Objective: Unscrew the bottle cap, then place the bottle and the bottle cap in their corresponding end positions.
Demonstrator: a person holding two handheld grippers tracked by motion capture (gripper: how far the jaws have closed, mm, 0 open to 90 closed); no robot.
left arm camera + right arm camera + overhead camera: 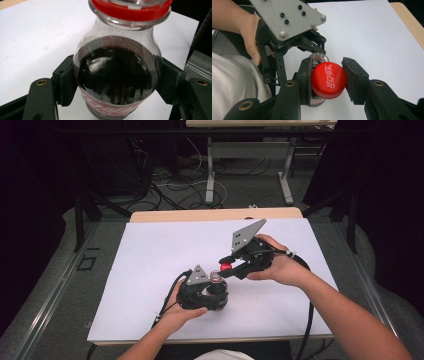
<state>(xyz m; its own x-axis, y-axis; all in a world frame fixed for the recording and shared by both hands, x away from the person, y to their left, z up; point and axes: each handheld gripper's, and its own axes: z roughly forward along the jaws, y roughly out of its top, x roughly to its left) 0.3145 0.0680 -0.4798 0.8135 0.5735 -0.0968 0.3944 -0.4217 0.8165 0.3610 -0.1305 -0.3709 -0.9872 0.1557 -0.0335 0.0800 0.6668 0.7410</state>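
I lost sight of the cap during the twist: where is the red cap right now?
The red cap is clamped between the right gripper's jaws, off the bottle, just above its open neck near the table's middle; the left gripper holds the bottle.

Pretty uneven lighting in the high view: white table sheet (150,270) lit bright and flat from overhead, everything around and beyond it sunk in near-black. Soft, short shadows only, tucked right under the hands. Slightly soft and low-res overall, with far floor cables going mushy. Up close in the left gripper view, bright glare streaks across the dark bottle (116,72), its red neck ring blurred at the top edge, near jaws a bit out of focus. Sharper in the right gripper view: red cap (329,80) crisp, lettering readable, sheet close to blown-out white, near left corner smeared and defocused.
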